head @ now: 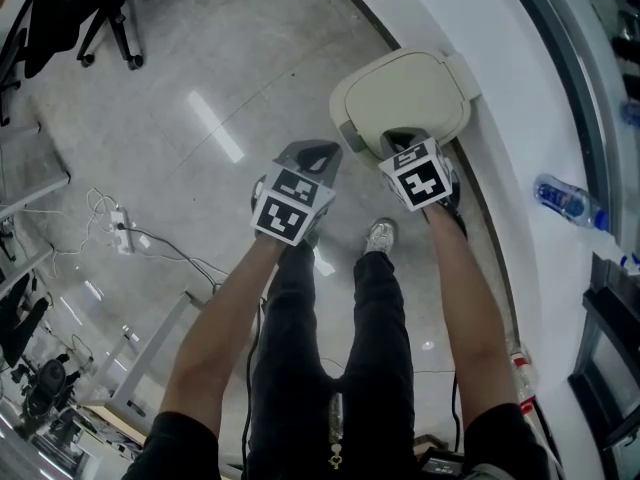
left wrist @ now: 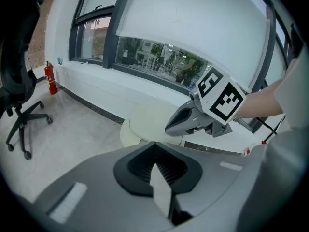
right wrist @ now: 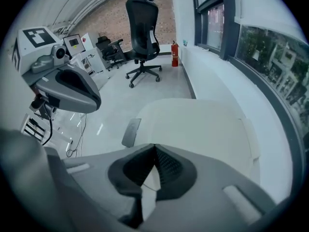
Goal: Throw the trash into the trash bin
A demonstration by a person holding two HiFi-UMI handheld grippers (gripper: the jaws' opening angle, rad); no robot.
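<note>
The trash bin (head: 405, 88) is a round cream bin with its lid down, standing on the floor against the white wall; a grey tab (head: 350, 136) sticks out at its near side. My right gripper (head: 402, 143) hangs over the near edge of the lid (right wrist: 193, 124), jaws together. My left gripper (head: 315, 155) is just left of the bin, over the floor, jaws also together. Each gripper view shows a thin pale sliver between the pads (left wrist: 161, 187) (right wrist: 147, 187); I cannot tell whether it is paper. The left gripper view shows the right gripper (left wrist: 170, 127) above the lid (left wrist: 142, 122).
A black office chair (head: 120, 8) stands on the far floor. Cables and a power strip (head: 125, 233) lie to the left. A water bottle (head: 565, 200) rests on the window sill. A red fire extinguisher (left wrist: 49, 79) stands by the wall. The person's shoe (head: 380, 236) is near the bin.
</note>
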